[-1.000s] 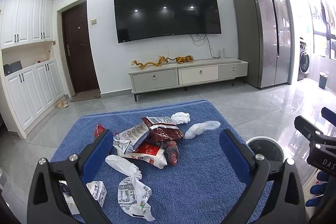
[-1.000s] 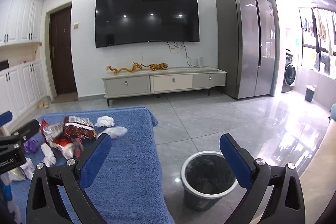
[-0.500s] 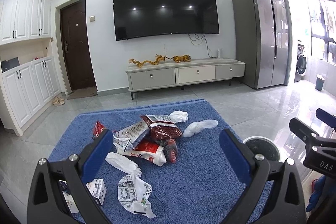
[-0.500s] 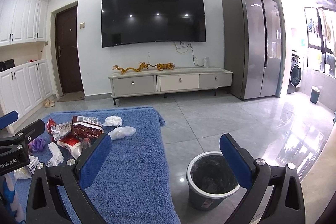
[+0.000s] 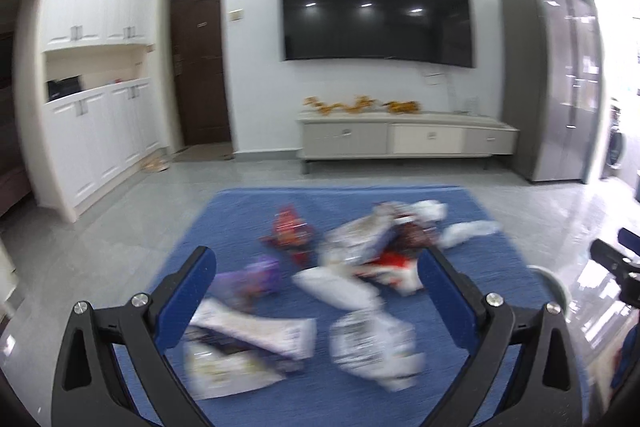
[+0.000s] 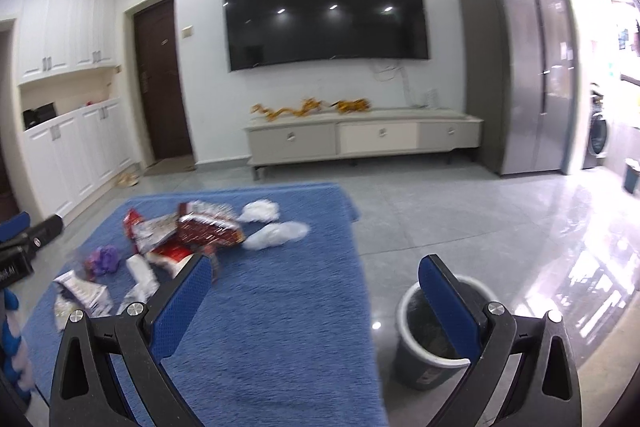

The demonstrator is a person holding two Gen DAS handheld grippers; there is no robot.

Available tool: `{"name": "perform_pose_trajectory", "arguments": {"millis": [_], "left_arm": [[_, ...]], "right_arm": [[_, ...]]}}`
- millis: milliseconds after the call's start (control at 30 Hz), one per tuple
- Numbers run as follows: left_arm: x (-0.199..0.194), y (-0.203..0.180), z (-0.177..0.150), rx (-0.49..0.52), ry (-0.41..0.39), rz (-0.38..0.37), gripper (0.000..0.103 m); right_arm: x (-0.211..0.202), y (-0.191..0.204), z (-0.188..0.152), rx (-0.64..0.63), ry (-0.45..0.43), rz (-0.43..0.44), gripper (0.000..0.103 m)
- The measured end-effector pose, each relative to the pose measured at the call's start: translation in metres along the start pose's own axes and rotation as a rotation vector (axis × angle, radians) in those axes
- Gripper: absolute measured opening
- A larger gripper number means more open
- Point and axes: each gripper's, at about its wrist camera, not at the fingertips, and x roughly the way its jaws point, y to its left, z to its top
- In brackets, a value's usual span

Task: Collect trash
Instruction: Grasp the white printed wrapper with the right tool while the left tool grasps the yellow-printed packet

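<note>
Several pieces of trash lie on a blue cloth-covered table: a red snack wrapper, a purple wrapper, white crumpled paper and a flat printed packet. My left gripper is open and empty above the near trash. My right gripper is open and empty over the table's right edge, with the grey trash bin on the floor just behind its right finger. A dark red bag and white tissues show in the right wrist view.
A TV cabinet stands against the far wall under a wall TV. A grey fridge is at the right, white cupboards at the left. Tiled floor lies right of the table.
Both grippers have swung to the left; the view is blurred by motion. The trash now sits more to the right and nearer in the left view. Both grippers stay open.
</note>
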Motion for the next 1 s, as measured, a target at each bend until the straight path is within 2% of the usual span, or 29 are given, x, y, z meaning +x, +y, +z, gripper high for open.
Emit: {"name": "perform_pose_trajectory", "arguments": {"millis": [100,267,400,533,800,1000], "left_arm": [[0.0,0.038,-0.014,-0.024,0.052,0.08,0.101],[0.006,0.088,-0.048,-0.097,0.188,0.124,0.101],[0.017,0.114,-0.068,-0.173,0.252,0.082,0.1],[0.037,0.114,-0.07,-0.184,0.28,0.009,0.1],[0.088,0.121,-0.05,-0.182,0.304,-0.079,0.1],[0.126,0.128,-0.058,-0.216,0.403,-0.125,0.1]], "right_arm": [[0.015,0.014,-0.004,-0.016,0.043,0.07,0.103],[0.05,0.045,-0.014,-0.035,0.156,0.254,0.088],[0.075,0.077,-0.021,-0.065,0.243,0.391,0.08],[0.105,0.108,-0.03,-0.07,0.356,0.526,0.075],[0.143,0.14,-0.042,-0.067,0.48,0.594,0.067],[0.168,0.153,-0.051,-0.066,0.543,0.621,0.058]]}}
